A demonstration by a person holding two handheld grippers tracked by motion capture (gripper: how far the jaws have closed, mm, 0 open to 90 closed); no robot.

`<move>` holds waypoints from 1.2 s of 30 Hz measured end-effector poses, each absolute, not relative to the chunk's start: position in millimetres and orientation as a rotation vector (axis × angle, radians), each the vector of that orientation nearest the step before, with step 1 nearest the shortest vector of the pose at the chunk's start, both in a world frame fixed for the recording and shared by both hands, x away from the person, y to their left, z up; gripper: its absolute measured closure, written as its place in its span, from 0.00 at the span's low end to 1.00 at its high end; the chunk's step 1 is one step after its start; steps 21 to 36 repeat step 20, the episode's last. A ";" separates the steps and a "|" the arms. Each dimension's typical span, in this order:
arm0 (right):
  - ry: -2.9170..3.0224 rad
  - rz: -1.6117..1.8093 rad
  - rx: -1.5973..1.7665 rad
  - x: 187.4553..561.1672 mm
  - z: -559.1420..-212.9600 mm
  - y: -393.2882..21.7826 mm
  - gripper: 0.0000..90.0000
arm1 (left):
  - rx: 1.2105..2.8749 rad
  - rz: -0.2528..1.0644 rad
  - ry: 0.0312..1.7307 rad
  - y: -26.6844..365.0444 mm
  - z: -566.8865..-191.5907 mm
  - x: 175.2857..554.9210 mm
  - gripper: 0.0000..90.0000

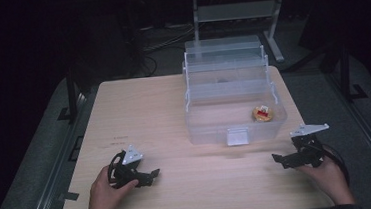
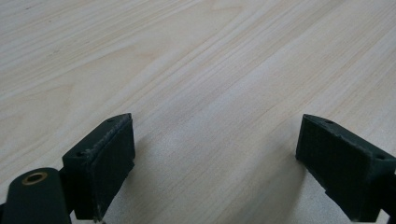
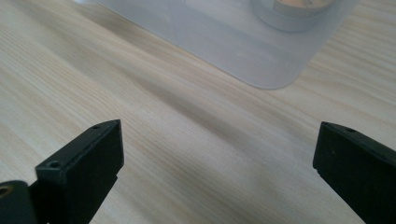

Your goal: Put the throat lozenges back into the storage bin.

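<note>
A clear plastic tiered box (image 1: 230, 96) stands open on the right half of the wooden table (image 1: 144, 113); its lower tray holds a small round orange item with a red and white label (image 1: 263, 113). My left gripper (image 1: 154, 174) rests low on the table near the front left, held by a hand, jaws wide apart over bare wood (image 2: 210, 116). At the front right my right gripper (image 1: 278, 158) is open too, pointing left, in front of the box. In the right gripper view the box's rounded corner (image 3: 261, 56) lies just beyond the jaws.
A latch tab (image 1: 237, 136) hangs on the box's front wall. Behind the table are a metal frame stand (image 1: 236, 15) and floor cables (image 1: 158, 41) in a dark room. Bare wood spans the table's left and centre.
</note>
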State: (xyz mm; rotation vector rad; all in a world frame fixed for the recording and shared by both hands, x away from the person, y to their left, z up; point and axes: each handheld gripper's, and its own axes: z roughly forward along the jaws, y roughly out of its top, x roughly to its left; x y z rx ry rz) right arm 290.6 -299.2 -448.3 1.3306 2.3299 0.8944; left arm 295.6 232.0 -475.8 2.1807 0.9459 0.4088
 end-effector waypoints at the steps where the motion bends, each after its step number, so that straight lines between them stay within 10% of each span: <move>1: 2.323 0.901 1.329 289.1 -450.7 -298.8 0.02 | 2.181 0.409 0.946 232.0 -475.8 295.6 0.12; 36: 2.319 0.911 1.302 276.3 -477.0 -294.1 0.02 | 2.181 0.409 0.947 232.0 -475.8 295.4 0.12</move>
